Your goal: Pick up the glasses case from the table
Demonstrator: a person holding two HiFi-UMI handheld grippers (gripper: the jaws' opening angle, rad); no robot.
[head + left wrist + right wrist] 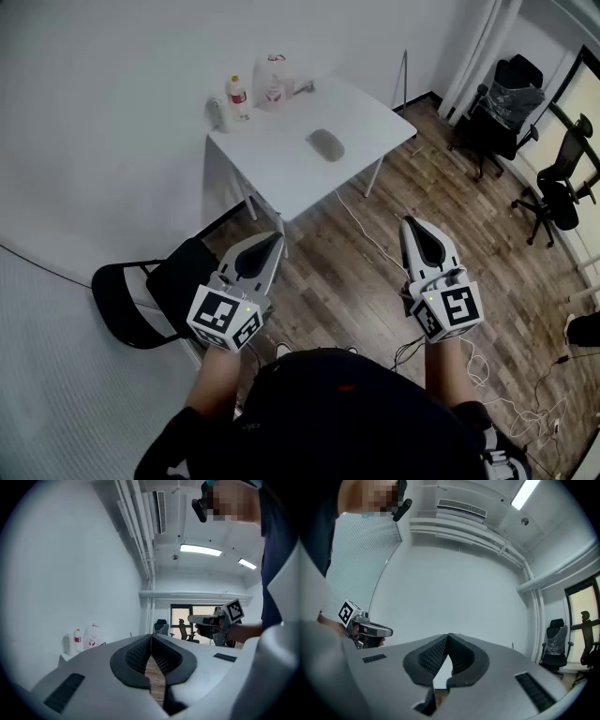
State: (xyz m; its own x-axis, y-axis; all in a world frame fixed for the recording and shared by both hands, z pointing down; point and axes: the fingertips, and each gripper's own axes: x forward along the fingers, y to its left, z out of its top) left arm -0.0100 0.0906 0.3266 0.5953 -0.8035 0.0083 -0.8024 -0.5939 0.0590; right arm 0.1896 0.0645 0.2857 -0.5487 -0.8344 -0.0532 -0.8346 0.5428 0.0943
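We are holding the left gripper (pixel 270 240) and the right gripper (pixel 413 228) with jaws closed on nothing. The glasses case (pixel 325 144) is lying on the white table (pixel 281 173), well apart from both.

Cool, even light comes from ceiling strip lamps (pixel 200 550), with brighter daylight at the far window (pixel 206 611). Both gripper views bulge and darken to black at their round edges; the table (pixel 281 164) throws only a soft shadow.
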